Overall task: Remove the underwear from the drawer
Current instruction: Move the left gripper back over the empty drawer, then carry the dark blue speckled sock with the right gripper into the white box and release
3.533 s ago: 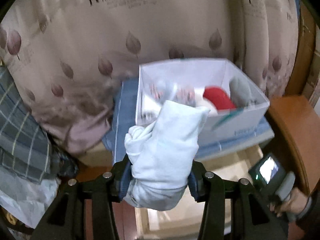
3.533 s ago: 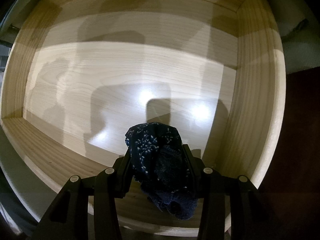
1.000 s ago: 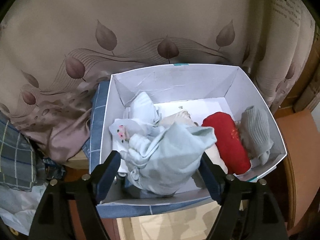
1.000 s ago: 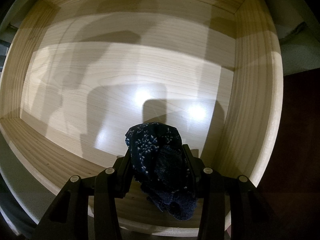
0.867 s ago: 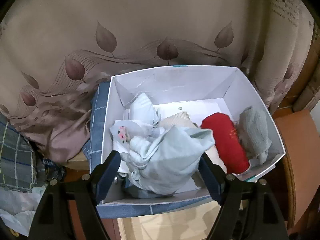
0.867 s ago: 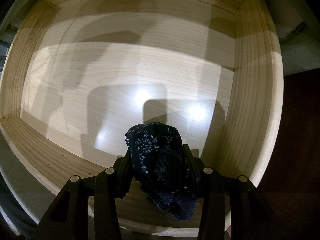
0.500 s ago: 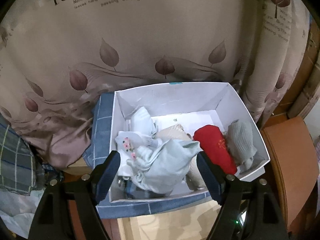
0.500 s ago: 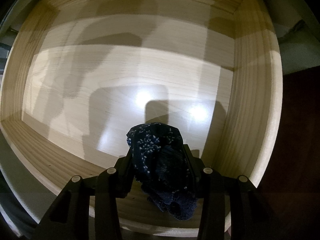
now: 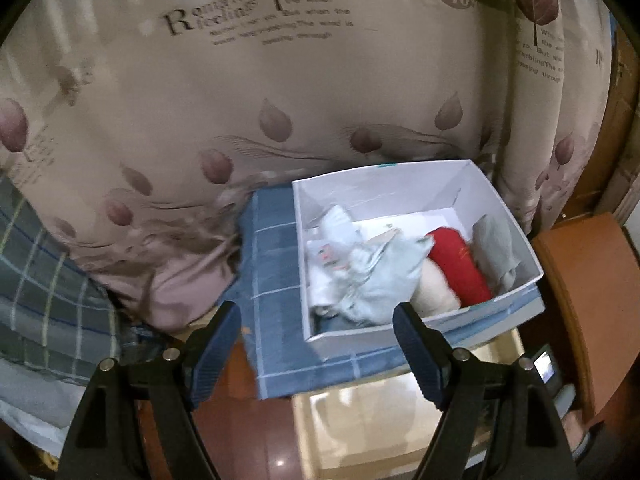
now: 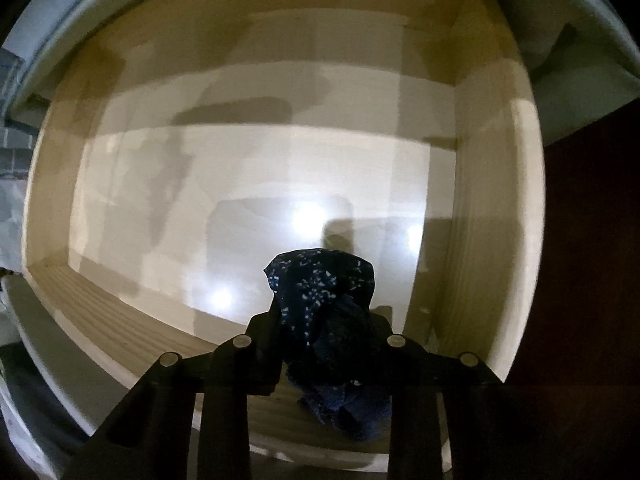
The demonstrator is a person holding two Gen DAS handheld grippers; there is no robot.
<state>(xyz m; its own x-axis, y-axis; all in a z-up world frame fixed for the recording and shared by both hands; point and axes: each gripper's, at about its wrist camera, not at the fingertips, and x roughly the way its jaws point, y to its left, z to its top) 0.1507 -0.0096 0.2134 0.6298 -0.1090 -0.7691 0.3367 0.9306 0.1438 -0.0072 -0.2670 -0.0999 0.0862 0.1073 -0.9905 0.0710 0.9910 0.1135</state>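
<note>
The dark navy underwear (image 10: 324,320), speckled with pale flecks, is bunched into a lump at the lower middle of the right wrist view, pinched tight between the jaws of the right gripper (image 10: 324,332) above the pale wooden drawer (image 10: 496,240), whose floor shows only shadows and glare. In the left wrist view the left gripper (image 9: 318,344) has its fingers spread wide with nothing between them. Beyond, right of centre, a white box (image 9: 432,328) holds a pale blue garment (image 9: 384,280), a red roll (image 9: 460,268) and a grey one (image 9: 494,248), before a leaf-patterned curtain (image 9: 240,100).
</note>
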